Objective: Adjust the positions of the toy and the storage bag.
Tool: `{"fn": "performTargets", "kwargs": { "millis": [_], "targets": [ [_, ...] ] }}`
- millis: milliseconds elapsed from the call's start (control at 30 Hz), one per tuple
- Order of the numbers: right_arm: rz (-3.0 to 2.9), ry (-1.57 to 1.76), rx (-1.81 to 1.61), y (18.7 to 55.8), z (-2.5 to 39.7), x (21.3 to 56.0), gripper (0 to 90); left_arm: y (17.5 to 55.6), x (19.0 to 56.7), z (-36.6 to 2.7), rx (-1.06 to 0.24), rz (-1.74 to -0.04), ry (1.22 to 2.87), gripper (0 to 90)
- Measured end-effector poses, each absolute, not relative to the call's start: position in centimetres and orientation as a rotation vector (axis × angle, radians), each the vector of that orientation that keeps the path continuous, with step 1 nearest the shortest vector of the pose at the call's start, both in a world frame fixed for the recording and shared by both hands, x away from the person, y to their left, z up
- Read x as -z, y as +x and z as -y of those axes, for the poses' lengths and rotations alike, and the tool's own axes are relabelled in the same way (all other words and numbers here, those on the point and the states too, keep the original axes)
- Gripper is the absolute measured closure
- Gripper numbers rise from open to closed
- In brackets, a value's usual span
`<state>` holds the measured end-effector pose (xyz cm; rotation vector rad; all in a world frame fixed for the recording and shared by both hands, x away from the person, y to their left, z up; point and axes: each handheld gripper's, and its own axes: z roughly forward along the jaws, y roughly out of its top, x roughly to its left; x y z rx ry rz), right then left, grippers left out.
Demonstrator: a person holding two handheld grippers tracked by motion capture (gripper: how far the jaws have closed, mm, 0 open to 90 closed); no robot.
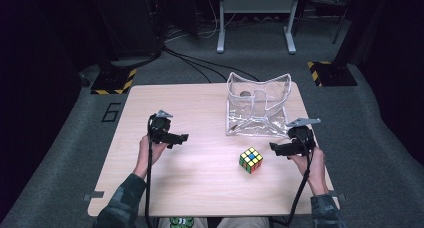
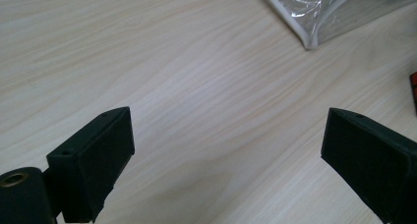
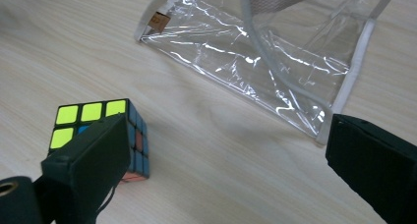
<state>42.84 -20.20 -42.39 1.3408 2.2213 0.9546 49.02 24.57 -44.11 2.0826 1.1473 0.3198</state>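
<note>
A colourful puzzle cube (image 1: 250, 159) rests on the wooden table (image 1: 200, 183), right of centre. In the right gripper view the cube (image 3: 103, 121) lies partly behind the left jaw. Behind it stands a clear plastic bag (image 1: 257, 105) with white trim, its mouth open upward; the same bag (image 3: 265, 52) fills the top of the right gripper view, and its corner (image 2: 334, 13) appears in the left gripper view. My right gripper (image 1: 278, 149) is open, just right of the cube, holding nothing. My left gripper (image 1: 181, 139) is open over bare wood at the left.
The table's edges are close on the left and right, with grey carpet around it. Beyond the far edge are black cables (image 1: 200, 63), yellow-black striped bases (image 1: 116, 82) and a grey metal stand (image 1: 255, 18). Bare wood lies between the two grippers.
</note>
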Motion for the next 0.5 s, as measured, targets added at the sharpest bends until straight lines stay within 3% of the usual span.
{"fn": "performTargets", "kwargs": {
  "millis": [500],
  "targets": [
    [-2.206, 1.352, -0.959, 45.7, 20.9, 40.4, 3.9, 52.9, 42.4, -21.4, -0.29, -1.135, 2.086, 7.1]
  ]
}}
